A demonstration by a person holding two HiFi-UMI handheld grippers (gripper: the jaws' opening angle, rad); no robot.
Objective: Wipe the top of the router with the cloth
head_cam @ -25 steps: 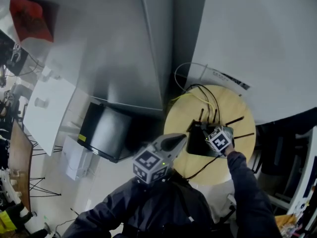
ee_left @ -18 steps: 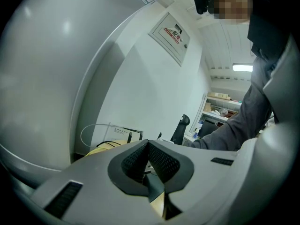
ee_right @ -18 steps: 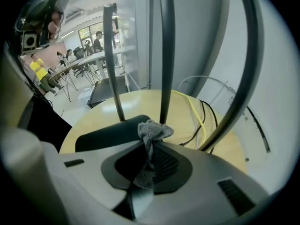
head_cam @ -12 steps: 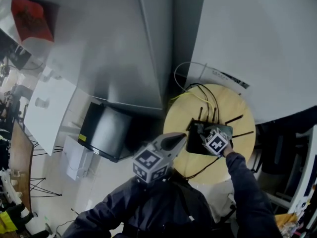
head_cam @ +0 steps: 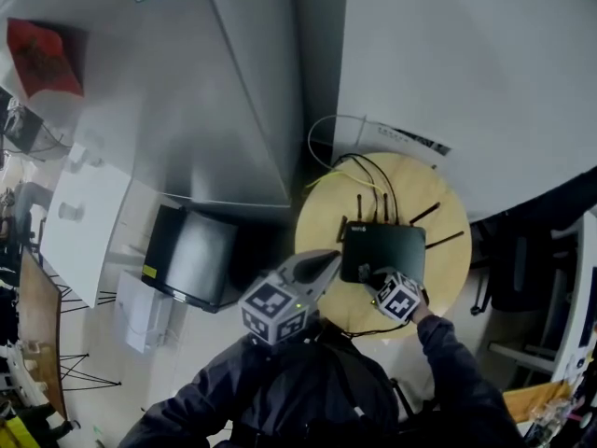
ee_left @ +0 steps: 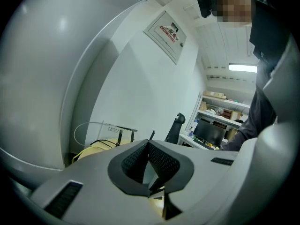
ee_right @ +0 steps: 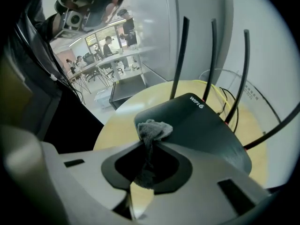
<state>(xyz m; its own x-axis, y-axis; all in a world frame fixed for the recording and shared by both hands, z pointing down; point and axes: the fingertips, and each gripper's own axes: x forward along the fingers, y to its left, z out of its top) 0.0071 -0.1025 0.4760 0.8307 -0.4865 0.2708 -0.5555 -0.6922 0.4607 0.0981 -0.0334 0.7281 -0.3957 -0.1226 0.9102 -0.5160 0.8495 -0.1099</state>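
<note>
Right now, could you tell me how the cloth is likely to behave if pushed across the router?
Probably floppy: the cloth bunches limply beyond the right gripper's shut jaws. Likely light: a pinch holds it. Its fuzzy surface may drag on the router.

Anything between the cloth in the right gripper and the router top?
Nothing visible. The right gripper is shut on the cloth, whose bunched end is at the near edge of the router. The antennas stand along the far edge, beyond the bare top.
</note>
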